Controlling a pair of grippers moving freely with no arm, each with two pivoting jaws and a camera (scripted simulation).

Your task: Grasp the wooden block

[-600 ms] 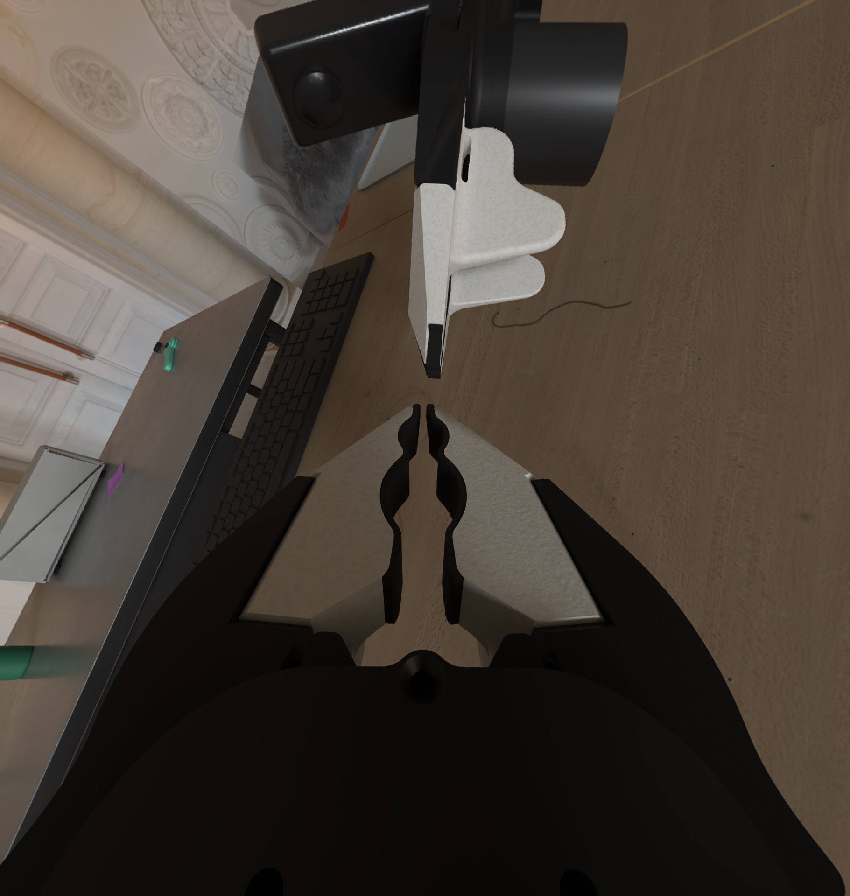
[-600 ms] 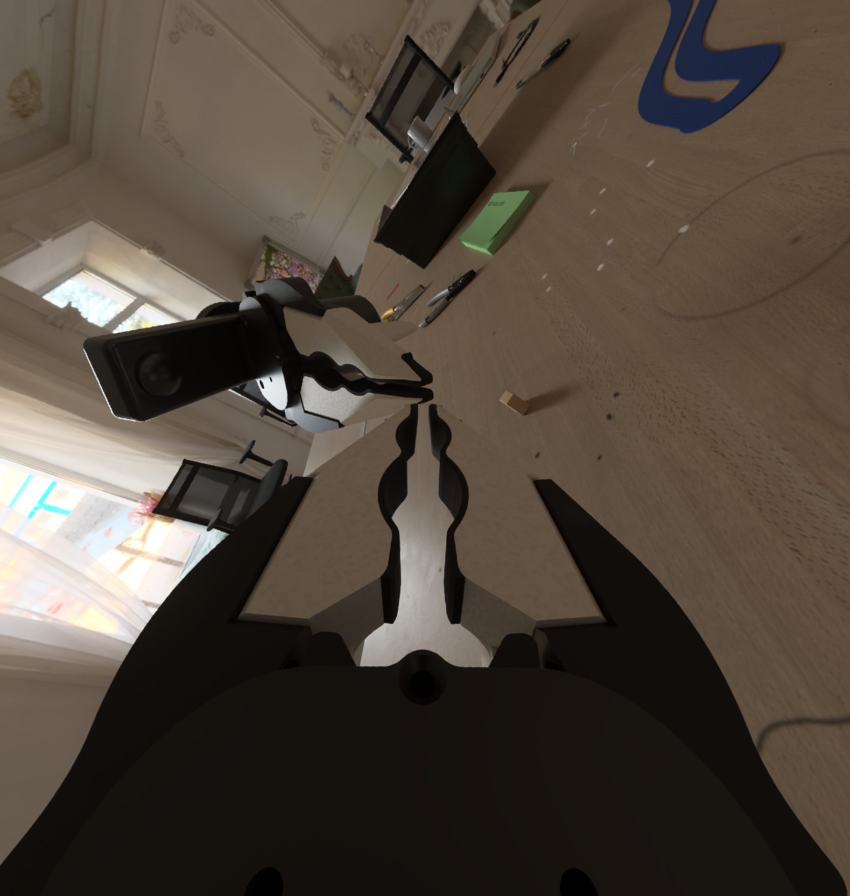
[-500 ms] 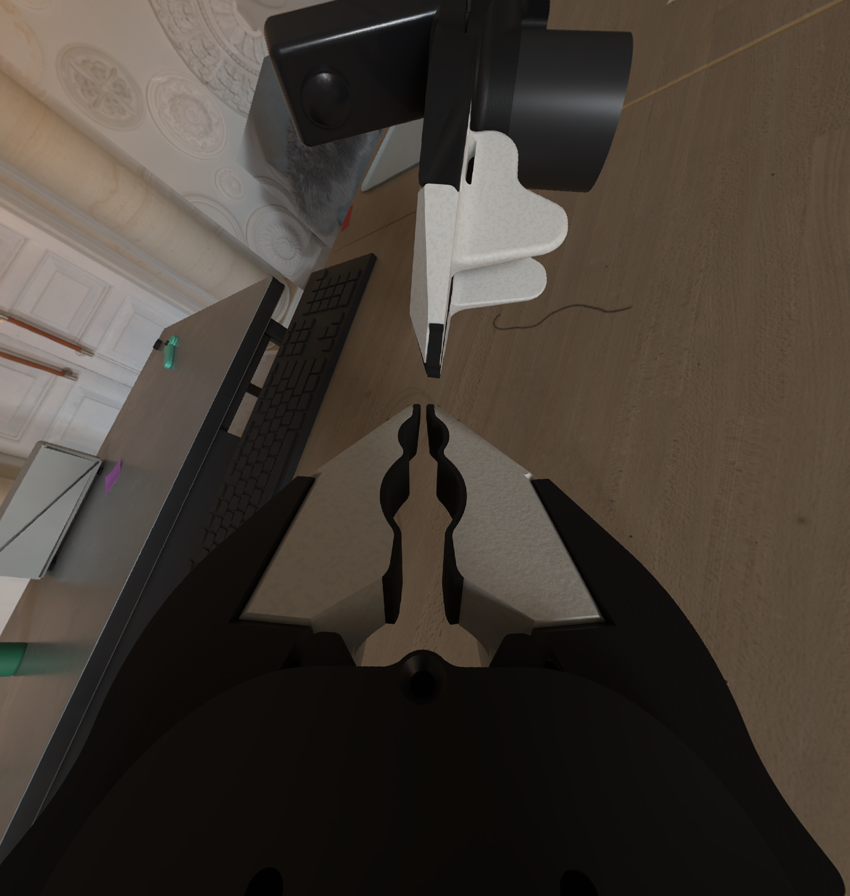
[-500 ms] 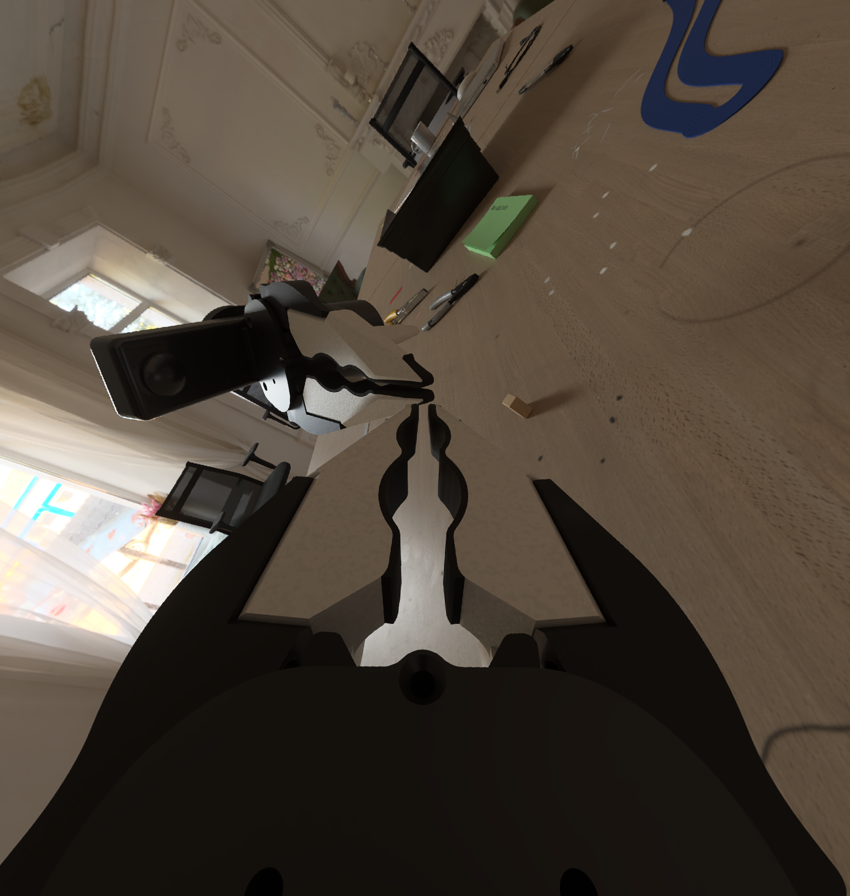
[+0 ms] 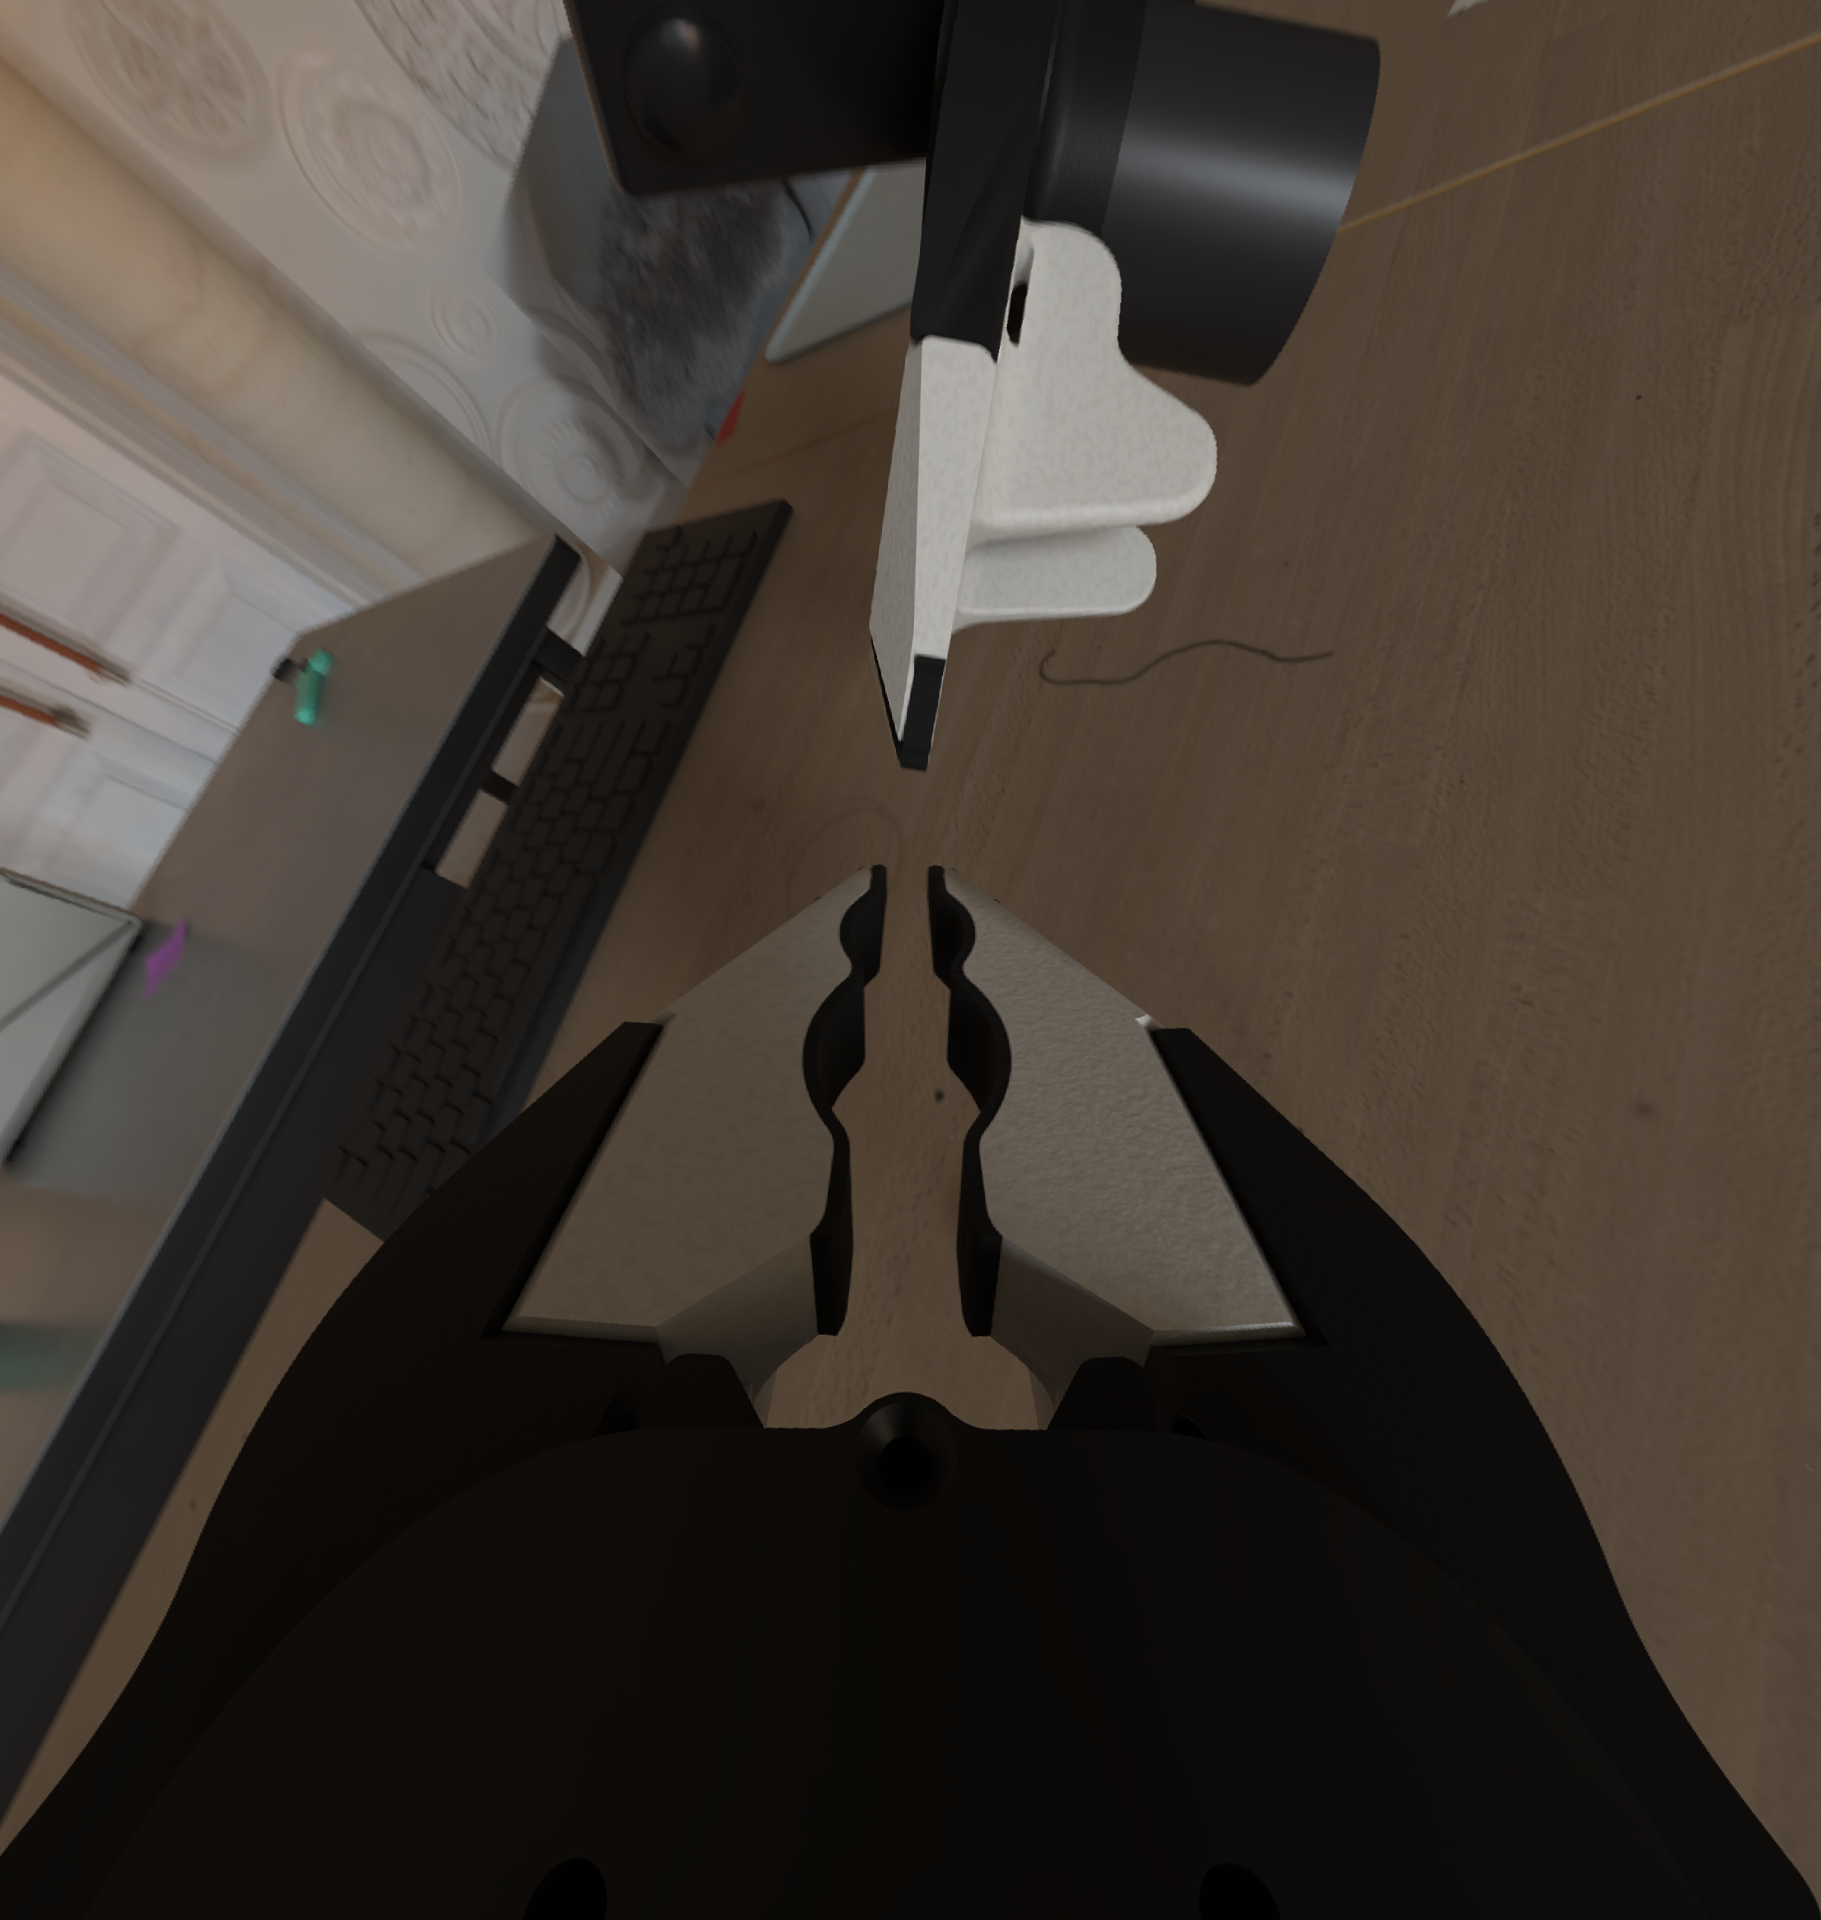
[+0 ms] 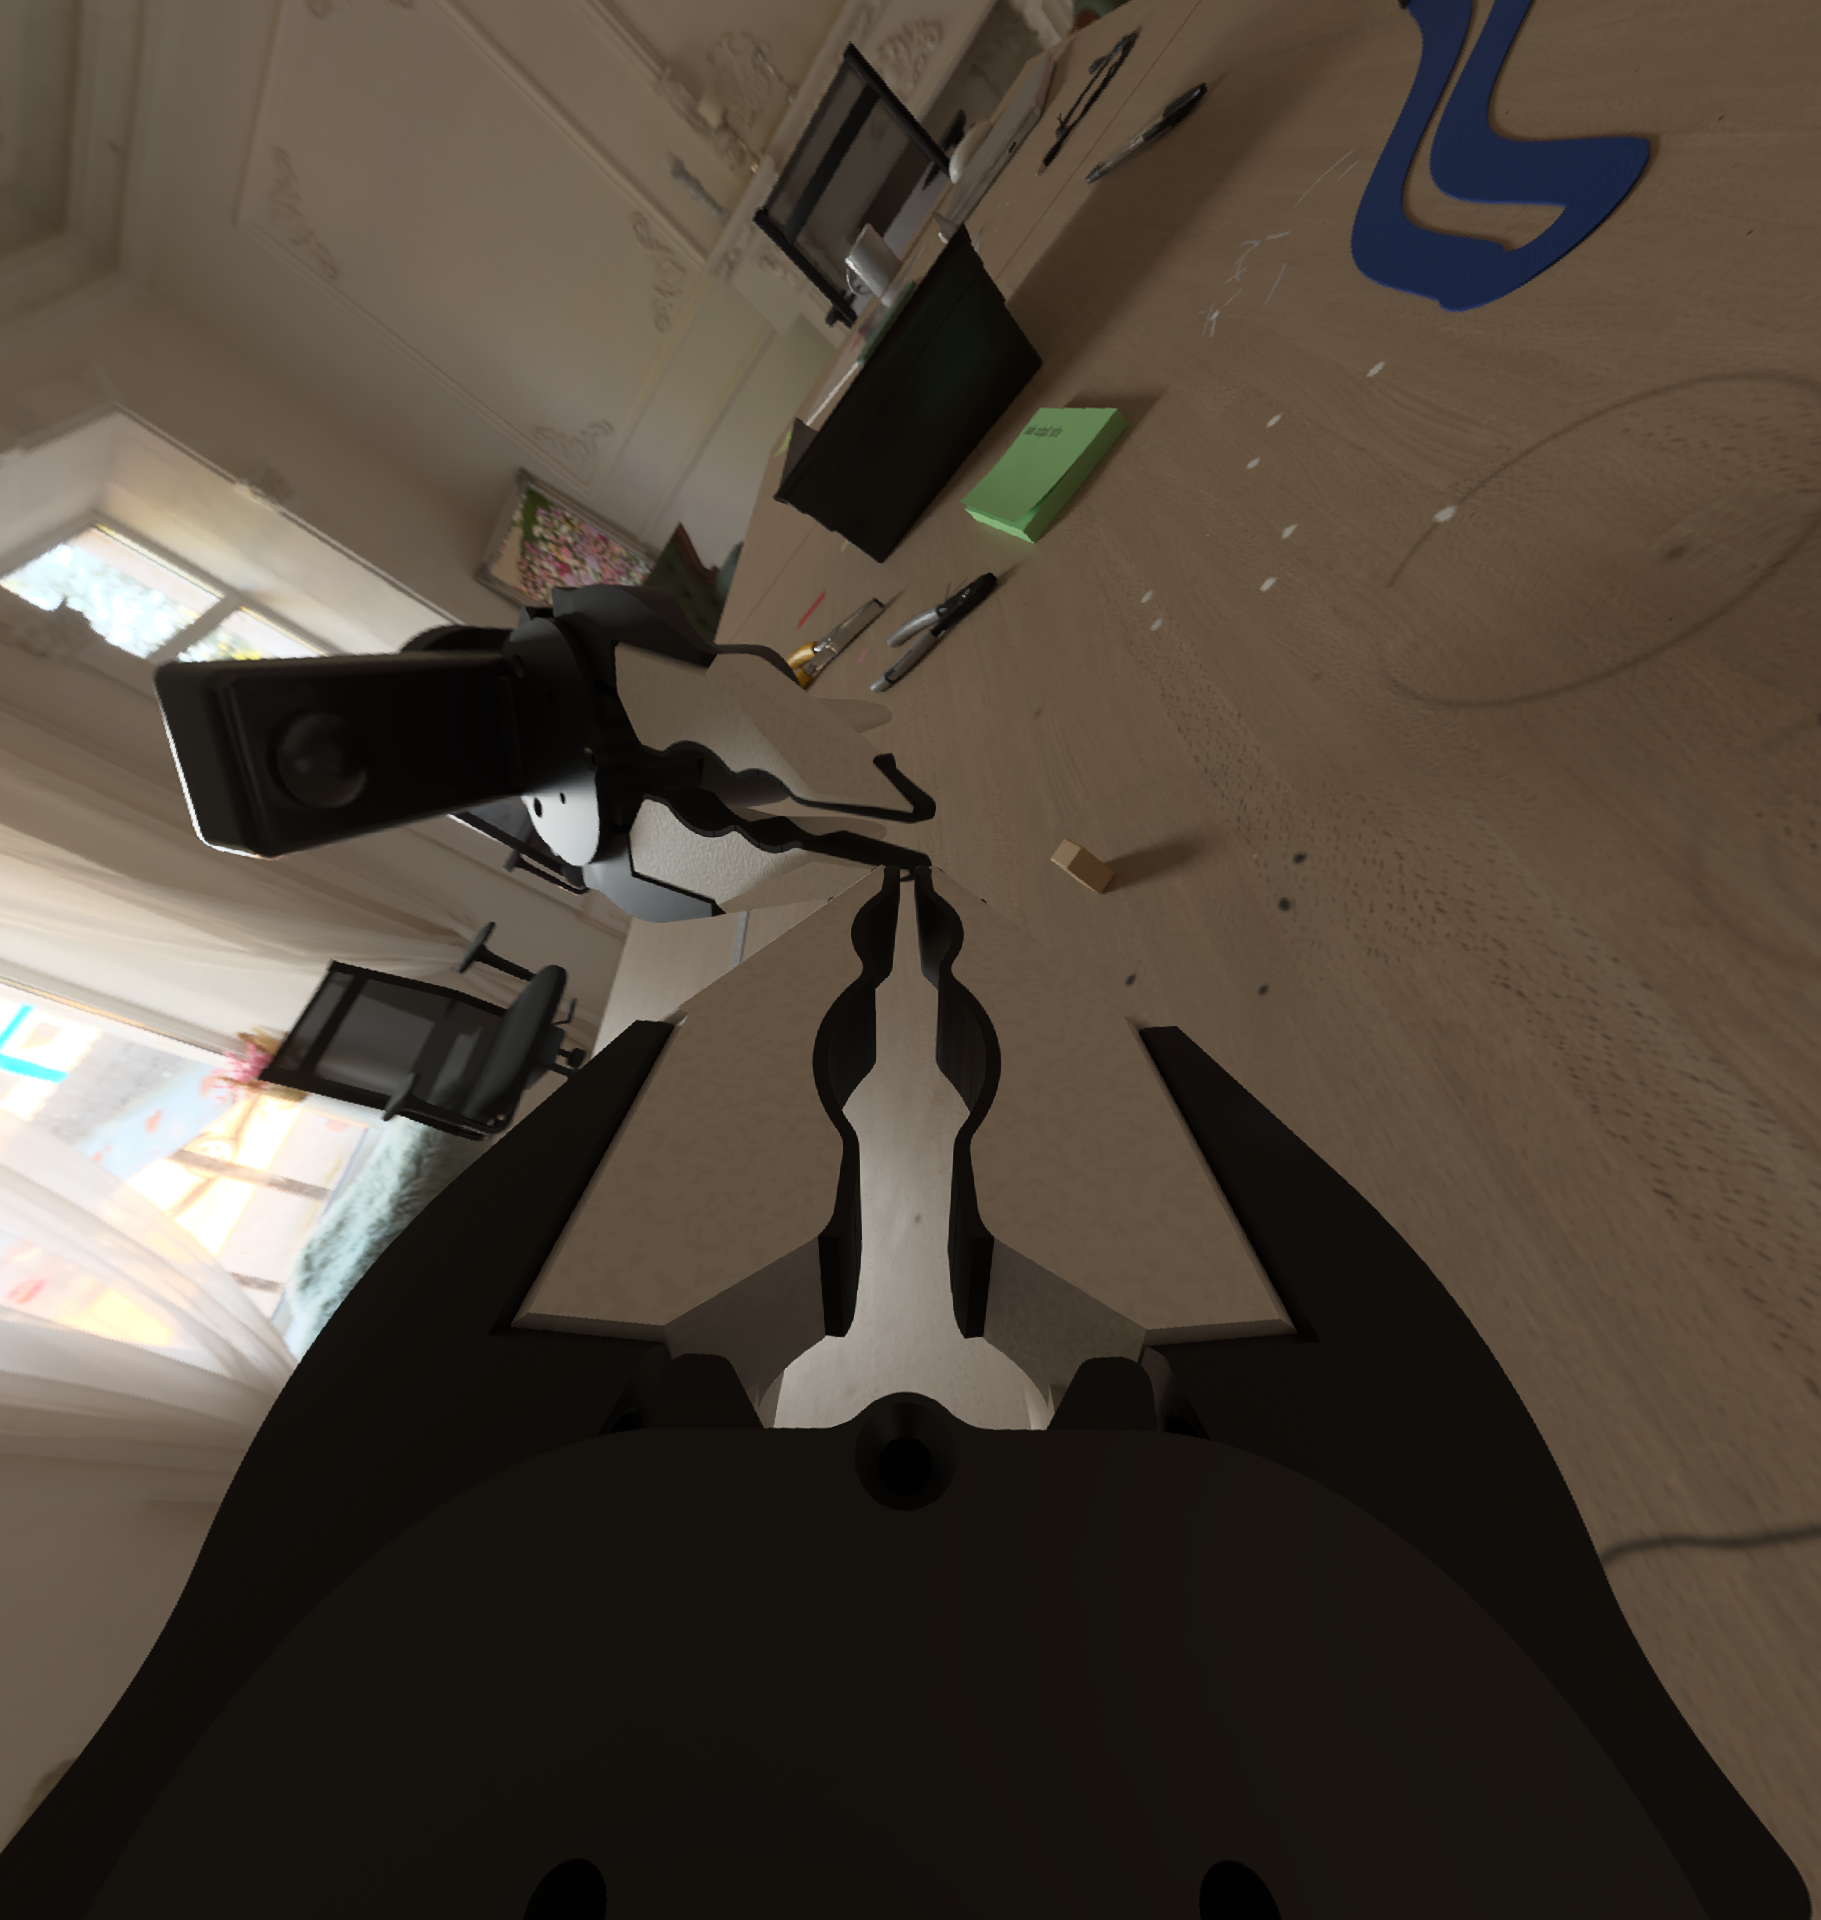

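The wooden block (image 6: 1082, 865) is a small light-tan cube lying on the wooden table (image 6: 1508, 1039). It shows only in the right wrist view, a little right of and beyond my fingertips. My right gripper (image 6: 906, 881) is shut and empty above the table. My left gripper (image 5: 906, 878) is empty, with its jaws parted by a narrow gap. The two grippers face each other, tips nearly meeting: the left gripper (image 6: 925, 831) shows in the right wrist view, the right gripper (image 5: 913, 743) edge-on in the left wrist view.
A black keyboard (image 5: 573, 883) and a dark monitor base lie left of the left gripper, and a thin black cable (image 5: 1186, 660) lies on the table. A green pad (image 6: 1046, 473), a black box (image 6: 916, 416), pens (image 6: 937, 623) and a blue flat shape (image 6: 1488, 177) lie farther off.
The left gripper's jaws have opened slightly. Both grippers have shifted a little; the right one stays shut.
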